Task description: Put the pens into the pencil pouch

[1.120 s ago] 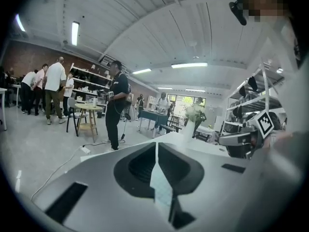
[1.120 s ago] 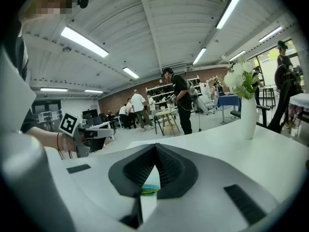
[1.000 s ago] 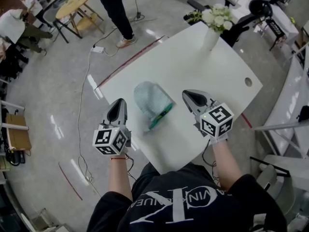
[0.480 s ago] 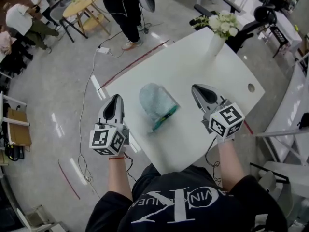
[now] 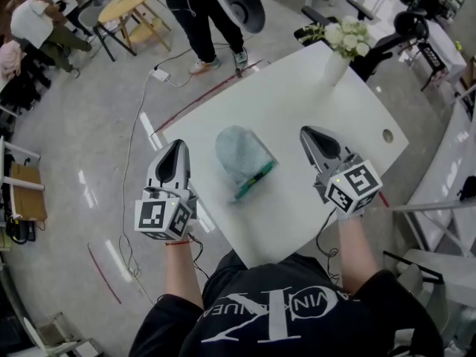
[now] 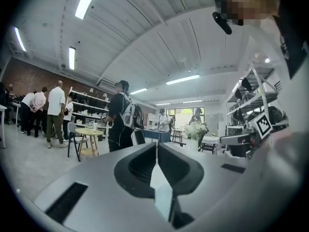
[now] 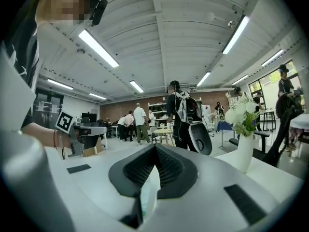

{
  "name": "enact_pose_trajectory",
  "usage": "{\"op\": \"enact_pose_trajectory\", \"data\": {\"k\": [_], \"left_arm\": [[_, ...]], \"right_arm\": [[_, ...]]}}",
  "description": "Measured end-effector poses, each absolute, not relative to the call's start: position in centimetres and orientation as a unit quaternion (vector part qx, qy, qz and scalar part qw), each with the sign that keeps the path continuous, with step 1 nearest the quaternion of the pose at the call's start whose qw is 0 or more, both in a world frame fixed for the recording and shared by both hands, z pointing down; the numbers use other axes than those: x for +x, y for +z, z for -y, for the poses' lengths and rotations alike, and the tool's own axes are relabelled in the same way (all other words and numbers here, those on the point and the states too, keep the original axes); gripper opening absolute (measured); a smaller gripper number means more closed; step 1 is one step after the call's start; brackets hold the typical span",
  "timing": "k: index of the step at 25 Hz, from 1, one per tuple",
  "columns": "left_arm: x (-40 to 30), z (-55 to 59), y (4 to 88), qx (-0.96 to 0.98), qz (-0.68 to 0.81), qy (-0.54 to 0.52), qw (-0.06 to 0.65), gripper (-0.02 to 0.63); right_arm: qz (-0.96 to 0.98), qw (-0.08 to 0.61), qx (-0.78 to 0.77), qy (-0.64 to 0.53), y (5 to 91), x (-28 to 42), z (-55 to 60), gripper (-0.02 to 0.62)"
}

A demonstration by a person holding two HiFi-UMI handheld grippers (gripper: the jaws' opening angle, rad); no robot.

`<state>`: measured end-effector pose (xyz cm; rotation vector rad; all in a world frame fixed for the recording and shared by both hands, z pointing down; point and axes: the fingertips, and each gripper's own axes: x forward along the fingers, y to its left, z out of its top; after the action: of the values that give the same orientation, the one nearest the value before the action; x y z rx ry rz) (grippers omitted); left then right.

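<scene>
Flanking the pencil pouch point(image 5: 239, 153) on the table point(image 5: 297, 99) — left gripper point(image 5: 178, 144), right gripper point(image 5: 307, 132), both closed, empty — flower vase point(image 5: 335, 67) beyond.

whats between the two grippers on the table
In the head view, the pale blue pencil pouch lies on the table between the left gripper and the right gripper.

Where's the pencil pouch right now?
In the head view, the pencil pouch lies near the middle of the white table, between the left claw and the right claw.
</scene>
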<state>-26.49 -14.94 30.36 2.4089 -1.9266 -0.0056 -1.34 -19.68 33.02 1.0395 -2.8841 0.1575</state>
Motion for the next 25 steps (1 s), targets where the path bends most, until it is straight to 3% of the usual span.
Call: {"op": "enact_pose_trajectory", "data": {"k": [25], "left_arm": [[-28.1,15.1,31.5,0.767,0.64,0.002,0.04,0.014]], "right_arm": [[0.934,0.014,0.351,0.066,33.9,-1.4,20.7,0.009]]}}
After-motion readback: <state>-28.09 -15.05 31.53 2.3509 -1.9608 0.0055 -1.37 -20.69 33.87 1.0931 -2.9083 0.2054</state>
